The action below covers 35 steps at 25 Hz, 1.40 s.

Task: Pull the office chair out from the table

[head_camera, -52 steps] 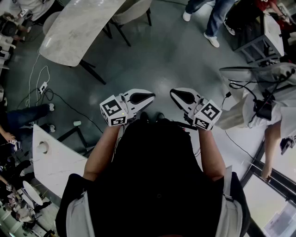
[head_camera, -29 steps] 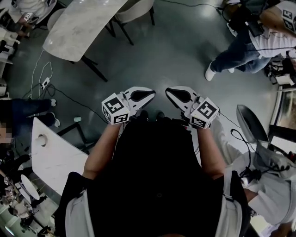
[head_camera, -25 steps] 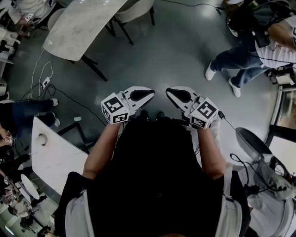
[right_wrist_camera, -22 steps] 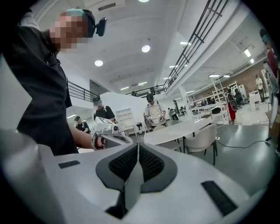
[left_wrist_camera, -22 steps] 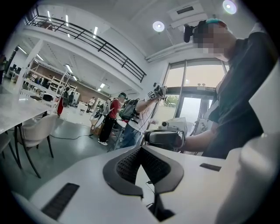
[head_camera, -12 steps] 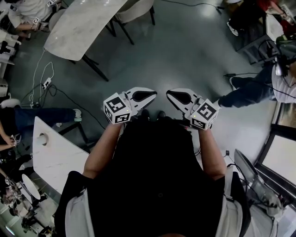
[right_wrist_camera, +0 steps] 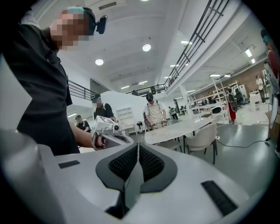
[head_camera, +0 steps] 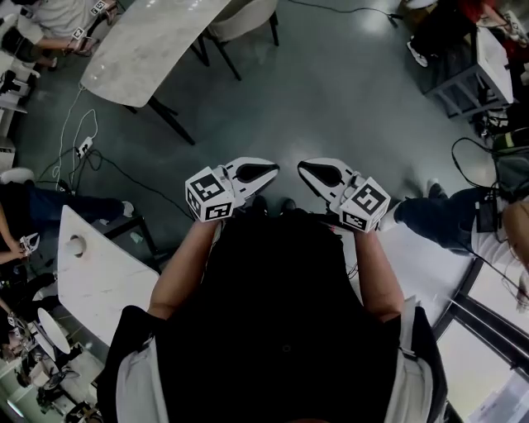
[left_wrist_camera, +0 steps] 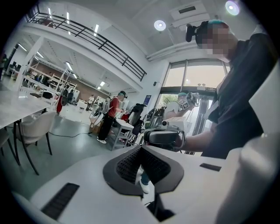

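Observation:
A pale chair (head_camera: 240, 16) stands tucked against the long marble table (head_camera: 145, 45) at the top of the head view, well ahead of both grippers. My left gripper (head_camera: 271, 168) and right gripper (head_camera: 302, 166) are held side by side in front of my chest, tips pointing toward each other, both shut with nothing between the jaws. In the right gripper view the shut jaws (right_wrist_camera: 138, 162) face the same table (right_wrist_camera: 181, 129) and chair (right_wrist_camera: 204, 137). The left gripper view shows its shut jaws (left_wrist_camera: 141, 168) and the right gripper (left_wrist_camera: 164, 137) beyond.
A second white table (head_camera: 92, 281) sits at lower left, with cables and a power strip (head_camera: 82, 151) on the floor beside it. A person's leg (head_camera: 430, 216) stretches in from the right. A metal cart (head_camera: 473, 76) stands at upper right. Other people sit at far left.
Both grippers have stayed put and shut. People on the right have walked and shifted; a leg now lies close by at mid right. The seated person's legs at left have moved.

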Each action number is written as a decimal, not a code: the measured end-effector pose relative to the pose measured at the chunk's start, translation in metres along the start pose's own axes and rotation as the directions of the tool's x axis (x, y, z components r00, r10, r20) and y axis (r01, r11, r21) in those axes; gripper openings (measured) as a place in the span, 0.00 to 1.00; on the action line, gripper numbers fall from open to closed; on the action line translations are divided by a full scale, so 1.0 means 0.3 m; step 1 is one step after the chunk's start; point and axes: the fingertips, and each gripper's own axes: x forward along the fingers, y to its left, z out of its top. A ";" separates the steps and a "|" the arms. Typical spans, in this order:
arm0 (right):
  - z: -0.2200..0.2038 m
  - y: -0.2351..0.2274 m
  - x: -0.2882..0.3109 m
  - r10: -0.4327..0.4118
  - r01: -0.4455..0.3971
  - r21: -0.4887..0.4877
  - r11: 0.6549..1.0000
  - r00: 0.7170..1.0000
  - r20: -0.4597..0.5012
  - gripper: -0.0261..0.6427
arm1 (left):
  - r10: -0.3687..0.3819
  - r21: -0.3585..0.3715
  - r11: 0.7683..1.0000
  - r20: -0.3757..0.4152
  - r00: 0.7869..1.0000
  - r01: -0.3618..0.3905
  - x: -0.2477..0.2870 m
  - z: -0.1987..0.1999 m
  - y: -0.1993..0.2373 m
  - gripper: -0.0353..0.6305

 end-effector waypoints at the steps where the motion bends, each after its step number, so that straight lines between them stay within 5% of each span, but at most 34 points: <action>1: -0.004 0.001 0.001 0.001 -0.001 0.000 1.000 1.000 -0.001 0.08 | 0.002 -0.004 1.000 0.001 1.000 -0.002 -0.001 -0.008 0.002 0.07; 35: -0.052 -0.108 -0.125 0.004 -0.004 0.013 1.000 1.000 -0.009 0.08 | 0.043 -0.031 0.999 -0.013 0.999 -0.043 0.144 -0.029 -0.006 0.07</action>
